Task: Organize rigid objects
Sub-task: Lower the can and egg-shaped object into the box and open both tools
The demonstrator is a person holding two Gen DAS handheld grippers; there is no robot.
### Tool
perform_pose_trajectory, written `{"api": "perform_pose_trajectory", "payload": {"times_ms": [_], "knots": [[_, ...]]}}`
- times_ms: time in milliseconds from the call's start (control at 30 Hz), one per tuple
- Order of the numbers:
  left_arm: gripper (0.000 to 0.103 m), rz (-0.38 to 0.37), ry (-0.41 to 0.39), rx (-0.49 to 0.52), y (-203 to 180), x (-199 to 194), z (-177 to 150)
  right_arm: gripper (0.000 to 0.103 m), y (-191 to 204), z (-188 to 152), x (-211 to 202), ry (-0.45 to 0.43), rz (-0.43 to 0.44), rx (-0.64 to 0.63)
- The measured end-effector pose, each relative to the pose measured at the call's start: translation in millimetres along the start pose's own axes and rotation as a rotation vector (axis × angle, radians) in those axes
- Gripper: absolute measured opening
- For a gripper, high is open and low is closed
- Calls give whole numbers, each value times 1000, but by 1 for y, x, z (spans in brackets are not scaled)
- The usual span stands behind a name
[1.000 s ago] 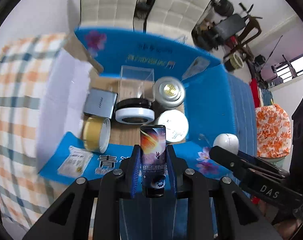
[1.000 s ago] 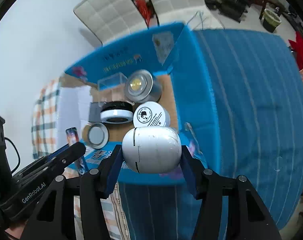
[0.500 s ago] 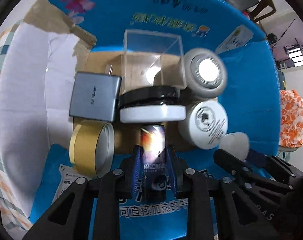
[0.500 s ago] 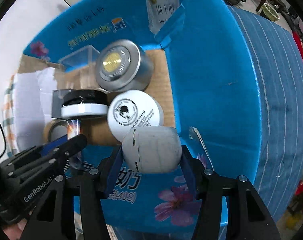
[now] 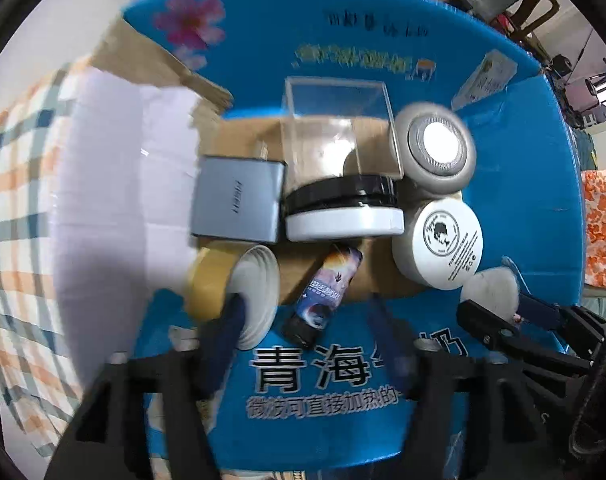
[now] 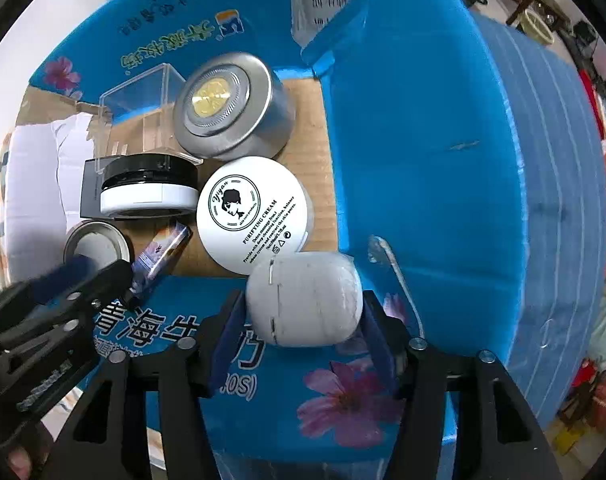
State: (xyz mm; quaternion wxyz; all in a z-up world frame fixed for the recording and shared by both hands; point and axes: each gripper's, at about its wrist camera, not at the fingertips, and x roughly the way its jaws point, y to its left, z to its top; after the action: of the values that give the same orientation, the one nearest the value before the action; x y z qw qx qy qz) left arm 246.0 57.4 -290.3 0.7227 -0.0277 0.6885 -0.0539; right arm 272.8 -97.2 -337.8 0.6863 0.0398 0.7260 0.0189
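Observation:
A blue cardboard box [image 5: 355, 12] [image 6: 423, 140] lies open below both grippers. A tube with a space print [image 5: 323, 292] [image 6: 159, 256] lies tilted on the box floor, leaning on the front wall. My left gripper [image 5: 307, 324] [image 6: 91, 276] is open, its blurred fingers spread on either side of the tube and apart from it. My right gripper [image 6: 303, 320] [image 5: 503, 312] is shut on a white egg-shaped case [image 6: 303, 298] [image 5: 491, 288], held over the front right corner of the box beside a white cream jar [image 6: 251, 212].
Inside the box are a clear acrylic case [image 5: 339, 128], a silver round tin [image 5: 435, 148], a black and white jar [image 5: 343, 212], a grey square box [image 5: 239, 200] and a gold tin [image 5: 231, 284]. A checked cloth [image 5: 19, 200] lies to the left and a blue striped cover [image 6: 543, 160] to the right.
My left gripper has opened and let go of the tube, which now lies tilted in the box. Both grippers came lower over the box, the right still holding the egg-shaped case.

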Motion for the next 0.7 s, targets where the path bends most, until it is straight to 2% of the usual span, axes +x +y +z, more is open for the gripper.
{"api": "perform_pose_trajectory", "payload": {"times_ms": [67, 100, 233, 300, 367, 533, 700], "knots": [[81, 6, -22, -5, 1, -8, -4, 79, 0, -2, -7, -28, -20, -6], [87, 9, -29, -7, 2, -12, -6, 81, 0, -3, -12, -44, -28, -9], [102, 47, -54, -17, 12, -23, -13, 83, 4, -5, -26, -84, -78, -39], [103, 65, -65, -24, 19, -24, -17, 99, 6, -7, -33, -109, -106, -56], [103, 67, -71, -33, 23, -26, -16, 103, 5, -10, -39, -124, -117, -63], [103, 75, -85, -44, 26, -31, -16, 103, 5, -8, -47, -131, -114, -47], [103, 89, -171, -55, 17, -73, -19, 103, 0, -24, -72, -171, -79, -38]]}}
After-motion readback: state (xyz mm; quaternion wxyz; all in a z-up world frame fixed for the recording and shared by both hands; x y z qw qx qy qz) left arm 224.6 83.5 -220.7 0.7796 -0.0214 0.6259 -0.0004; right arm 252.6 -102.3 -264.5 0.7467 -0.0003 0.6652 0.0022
